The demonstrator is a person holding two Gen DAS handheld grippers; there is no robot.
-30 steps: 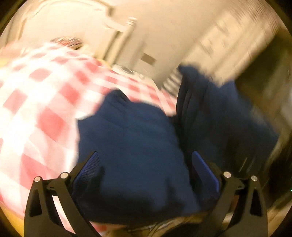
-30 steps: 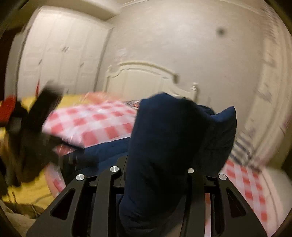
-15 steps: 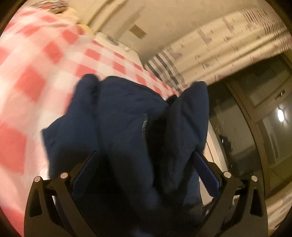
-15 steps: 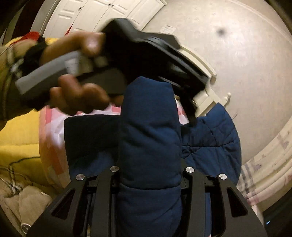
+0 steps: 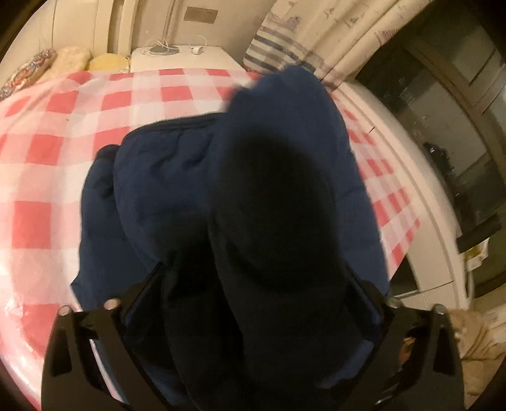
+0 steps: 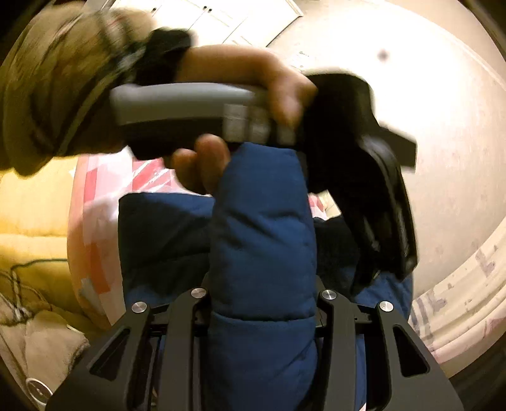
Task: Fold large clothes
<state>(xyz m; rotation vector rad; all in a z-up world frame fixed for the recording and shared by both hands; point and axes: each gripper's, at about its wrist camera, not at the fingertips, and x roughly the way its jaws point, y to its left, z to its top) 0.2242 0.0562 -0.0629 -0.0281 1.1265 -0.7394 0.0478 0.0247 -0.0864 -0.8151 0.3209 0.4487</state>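
— Bunching between both claws, a navy padded jacket [image 5: 196, 177] lies partly on the checked bed [image 5: 57, 132].
— Grip?
— Right claw [image 6: 262, 284] clamps a thick fold. Left claw [image 5: 253, 284] spreads wide around fabric; whether it pinches, I cannot tell.

We're in a home bedroom here: a bed under a red-and-white checked cover [image 5: 104, 104], pillows [image 5: 72, 60] at its head, a white bedside table [image 5: 180, 58] beside it, striped curtains [image 5: 319, 34] by a dark window [image 5: 449, 104], white wardrobe doors [image 6: 215, 15] behind
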